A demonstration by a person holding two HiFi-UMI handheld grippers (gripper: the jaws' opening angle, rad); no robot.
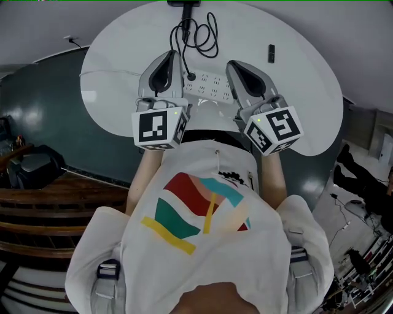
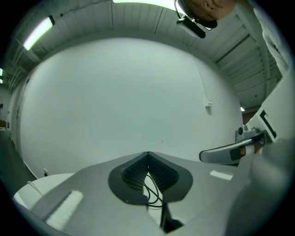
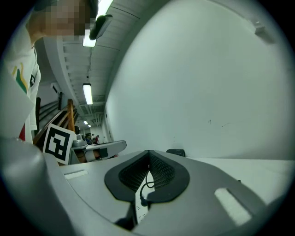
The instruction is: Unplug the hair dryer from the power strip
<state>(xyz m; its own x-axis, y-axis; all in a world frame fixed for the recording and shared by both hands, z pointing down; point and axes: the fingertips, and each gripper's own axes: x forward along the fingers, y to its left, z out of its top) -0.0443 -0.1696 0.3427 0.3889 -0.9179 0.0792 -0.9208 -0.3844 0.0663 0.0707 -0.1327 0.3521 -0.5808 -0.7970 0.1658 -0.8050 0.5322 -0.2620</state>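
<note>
A white power strip lies on the round white table, between my two grippers. A black plug sits in its left end. From there a black cord loops to a dark object at the far edge, cut off by the frame. My left gripper hovers just left of the plug, shut and empty. My right gripper is over the strip's right end, also shut and empty. Below the closed left gripper the cord shows. Below the closed right gripper the plug and strip show.
A small black object lies on the table at the far right, and is also in the right gripper view. The table's rim curves close behind the person. A dark floor and wooden stairs lie to the left.
</note>
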